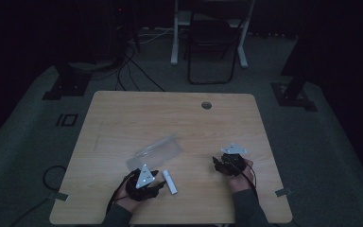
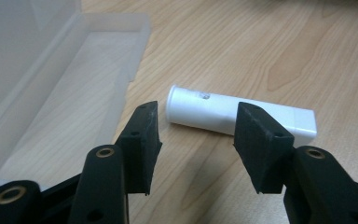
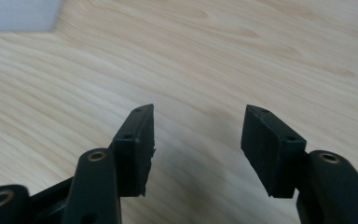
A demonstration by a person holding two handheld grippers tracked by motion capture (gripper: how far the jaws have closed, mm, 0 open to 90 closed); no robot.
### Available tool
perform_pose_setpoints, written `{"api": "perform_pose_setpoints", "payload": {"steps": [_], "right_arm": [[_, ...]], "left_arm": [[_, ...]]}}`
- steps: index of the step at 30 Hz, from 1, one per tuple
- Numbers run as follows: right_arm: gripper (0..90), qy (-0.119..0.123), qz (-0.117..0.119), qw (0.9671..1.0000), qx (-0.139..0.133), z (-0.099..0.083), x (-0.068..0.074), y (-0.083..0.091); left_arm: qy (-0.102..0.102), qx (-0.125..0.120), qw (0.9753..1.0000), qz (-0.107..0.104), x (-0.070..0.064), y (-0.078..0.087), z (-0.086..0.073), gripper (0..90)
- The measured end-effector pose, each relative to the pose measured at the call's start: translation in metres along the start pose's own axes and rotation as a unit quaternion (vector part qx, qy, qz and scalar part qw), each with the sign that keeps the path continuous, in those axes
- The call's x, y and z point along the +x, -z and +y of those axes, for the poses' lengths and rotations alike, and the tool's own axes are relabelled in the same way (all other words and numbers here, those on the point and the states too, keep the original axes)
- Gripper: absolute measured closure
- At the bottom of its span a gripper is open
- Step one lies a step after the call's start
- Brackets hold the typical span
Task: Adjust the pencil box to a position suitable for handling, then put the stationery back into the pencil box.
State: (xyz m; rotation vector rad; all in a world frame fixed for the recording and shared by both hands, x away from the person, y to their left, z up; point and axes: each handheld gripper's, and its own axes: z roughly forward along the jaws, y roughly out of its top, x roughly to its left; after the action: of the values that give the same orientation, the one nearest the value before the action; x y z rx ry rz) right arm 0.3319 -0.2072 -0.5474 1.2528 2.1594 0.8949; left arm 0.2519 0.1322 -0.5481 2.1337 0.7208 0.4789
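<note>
Here, white tube (image 2: 240,116) just beyond left hand-held gripper (image 2: 198,144), jaws apart

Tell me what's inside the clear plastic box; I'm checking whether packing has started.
Nothing shows inside the clear plastic box: wood grain reads through its floor. The white tube lies outside on the table. The box's near end is cut off.

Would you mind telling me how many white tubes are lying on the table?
1. The white tube lies on the table, just right of the left gripper, near the clear box.
</note>
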Motion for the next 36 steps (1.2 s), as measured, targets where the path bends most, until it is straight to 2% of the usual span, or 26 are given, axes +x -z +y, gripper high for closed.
{"api": "perform_pose_setpoints", "payload": {"steps": [7,15,17,24,29,33,36], "right_arm": [[41.5,-0.016,-0.024,0.9996,0.001,-0.02,-0.012,0.01],[39.9,-0.023,-0.042,0.9988,0.002,-0.028,-0.014,0.007],[39.8,-0.021,-0.055,0.9983,-0.002,-0.029,-0.014,0.007],[38.8,-0.032,-0.053,0.998,-0.012,-0.033,-0.017,0.007],[38.7,-0.02,-0.064,0.9977,-0.014,-0.033,-0.015,0.007],[38.6,-0.018,-0.065,0.9976,-0.015,-0.033,-0.015,0.007],[38.6,-0.016,-0.066,0.9975,-0.016,-0.033,-0.014,0.007]], "left_arm": [[0.004,0.002,1.0,-0.007,-0.003,-0.003,0.001,47.8],[0.011,0.005,0.9998,-0.016,-0.006,-0.005,0.003,44.0],[0.015,0.01,0.9997,-0.018,-0.007,-0.006,0.003,42.8],[0.022,0.025,0.9991,-0.025,-0.012,-0.014,0.008,40.9],[0.039,0.031,0.998,-0.04,-0.01,-0.02,0.012,39.5],[0.067,0.026,0.9964,-0.045,-0.004,-0.023,0.017,38.2],[0.073,0.034,0.9955,-0.05,-0.003,-0.028,0.02,37.0]]}}
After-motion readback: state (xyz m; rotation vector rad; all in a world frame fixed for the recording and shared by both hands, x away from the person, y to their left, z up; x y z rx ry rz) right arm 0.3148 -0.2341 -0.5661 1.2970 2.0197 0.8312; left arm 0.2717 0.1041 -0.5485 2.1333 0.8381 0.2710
